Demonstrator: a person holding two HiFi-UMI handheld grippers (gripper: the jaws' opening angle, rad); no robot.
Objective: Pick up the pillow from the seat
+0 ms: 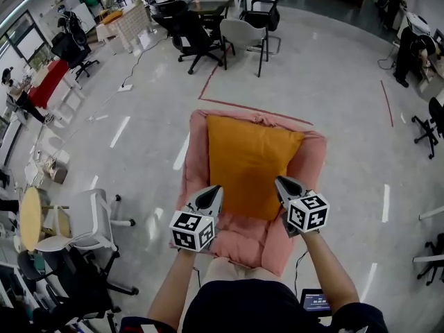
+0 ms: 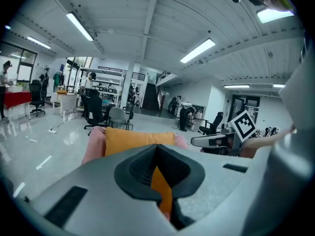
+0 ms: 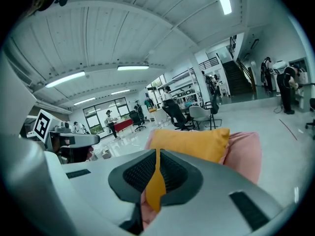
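Observation:
An orange pillow [image 1: 250, 161] lies on a pink cushioned seat [image 1: 198, 158] in front of me. My left gripper [image 1: 216, 189] is over the pillow's near left edge, and my right gripper [image 1: 279, 181] is over its near right edge. Both have their jaws closed together. In the left gripper view the pillow [image 2: 133, 139] rises beyond the shut left gripper [image 2: 157, 147], and a sliver of orange shows through the slit. The right gripper view shows the same: pillow [image 3: 192, 141] ahead, orange in the slit of the right gripper [image 3: 157, 152]. Whether fabric is pinched I cannot tell.
A white office chair [image 1: 87, 220] stands on the floor to the left of the seat. Black and grey chairs [image 1: 208, 37] stand further back by desks. A small screen device [image 1: 316, 300] lies on the floor at the lower right. Red tape lines [image 1: 229, 105] run behind the seat.

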